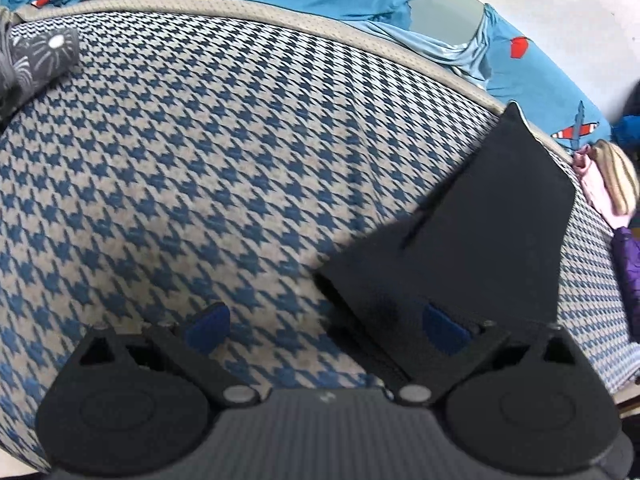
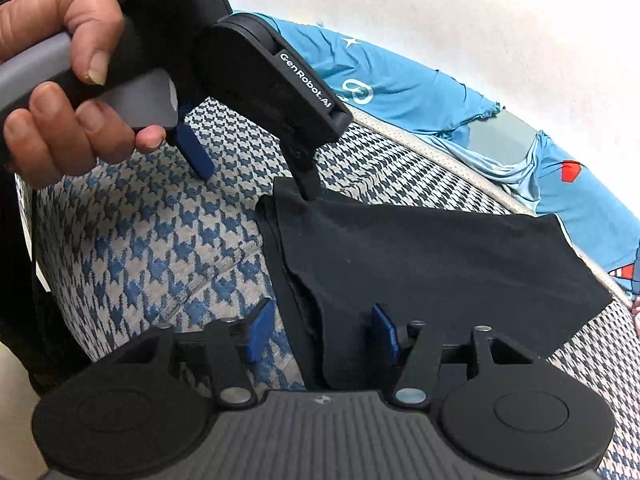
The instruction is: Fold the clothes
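Note:
A black garment (image 2: 440,264) lies folded flat on a blue-and-beige houndstooth surface (image 2: 152,248). My right gripper (image 2: 322,332) is open astride its near left edge: one blue pad (image 2: 384,332) rests over the cloth and the other pad (image 2: 260,330) over bare surface, with a gap showing. A hand (image 2: 60,80) holds my left gripper (image 2: 256,184), which is open, its dark finger touching the garment's far left corner. In the left wrist view the garment (image 1: 492,220) is at right, and the left gripper (image 1: 326,328) stands wide with one finger over the cloth.
A bright blue sheet (image 2: 400,80) printed with planes lies bunched along the far edge against a white wall. A grey patterned cloth (image 1: 40,56) sits at the far left. Pink and striped items (image 1: 616,184) and a purple one (image 1: 628,272) lie at the right edge.

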### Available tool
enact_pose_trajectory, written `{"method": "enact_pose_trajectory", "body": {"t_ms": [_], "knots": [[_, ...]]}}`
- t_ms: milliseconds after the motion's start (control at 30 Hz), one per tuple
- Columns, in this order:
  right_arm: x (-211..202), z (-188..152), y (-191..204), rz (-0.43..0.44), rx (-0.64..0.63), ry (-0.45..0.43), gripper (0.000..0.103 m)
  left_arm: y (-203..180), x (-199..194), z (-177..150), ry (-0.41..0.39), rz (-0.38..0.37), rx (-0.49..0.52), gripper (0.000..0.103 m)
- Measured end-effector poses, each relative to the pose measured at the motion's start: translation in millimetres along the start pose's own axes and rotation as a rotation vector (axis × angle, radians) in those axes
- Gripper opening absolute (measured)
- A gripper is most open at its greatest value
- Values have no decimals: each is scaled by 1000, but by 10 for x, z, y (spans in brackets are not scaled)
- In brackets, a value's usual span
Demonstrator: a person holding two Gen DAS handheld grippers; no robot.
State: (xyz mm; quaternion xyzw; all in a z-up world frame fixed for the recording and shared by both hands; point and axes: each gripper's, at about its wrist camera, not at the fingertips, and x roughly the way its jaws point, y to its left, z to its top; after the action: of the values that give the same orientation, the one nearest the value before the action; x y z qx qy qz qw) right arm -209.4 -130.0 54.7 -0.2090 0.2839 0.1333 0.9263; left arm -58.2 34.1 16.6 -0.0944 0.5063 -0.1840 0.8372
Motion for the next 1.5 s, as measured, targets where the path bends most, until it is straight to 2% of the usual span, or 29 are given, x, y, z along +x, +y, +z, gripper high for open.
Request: {"method": "enact_pose_trajectory", "body": {"t_ms": [33, 100, 200, 267, 533, 667, 900, 1100, 1233, 1367, 1500], "knots": [[9, 9, -4, 4, -1, -3, 38, -7, -1, -4, 5, -11, -3, 103], [31, 33, -6, 2, -10, -6, 19, -9, 1, -13, 14, -34, -12, 103], [56, 64, -52, -10, 16, -2, 10, -12, 6, -15, 28, -63, -28, 103], [68, 100, -161, -3, 83, 5, 6, -8, 4, -7, 36, -81, -43, 103], [62, 143, -883, 82, 535, 26, 6, 42, 3, 8, 90, -199, -136, 103], [64, 93, -1014, 109, 646, 39, 6, -10, 14, -5, 113, -263, -148, 103], [38, 104, -988, 116, 641, 38, 6, -162, 125, -17, 154, -342, -176, 103], [36, 101, -997, 129, 649, 33, 6, -268, 214, 17, 150, -308, -196, 103], [12, 101, -992, 133, 648, 23, 6, -302, 220, 57, 131, -318, -211, 103], [-16, 101, -1037, 137, 663, 8, 6, -350, 224, 66, 139, -360, -210, 103], [-33, 98, -1077, 148, 689, -5, 6, -406, 301, 46, 154, -341, -212, 103]]}}
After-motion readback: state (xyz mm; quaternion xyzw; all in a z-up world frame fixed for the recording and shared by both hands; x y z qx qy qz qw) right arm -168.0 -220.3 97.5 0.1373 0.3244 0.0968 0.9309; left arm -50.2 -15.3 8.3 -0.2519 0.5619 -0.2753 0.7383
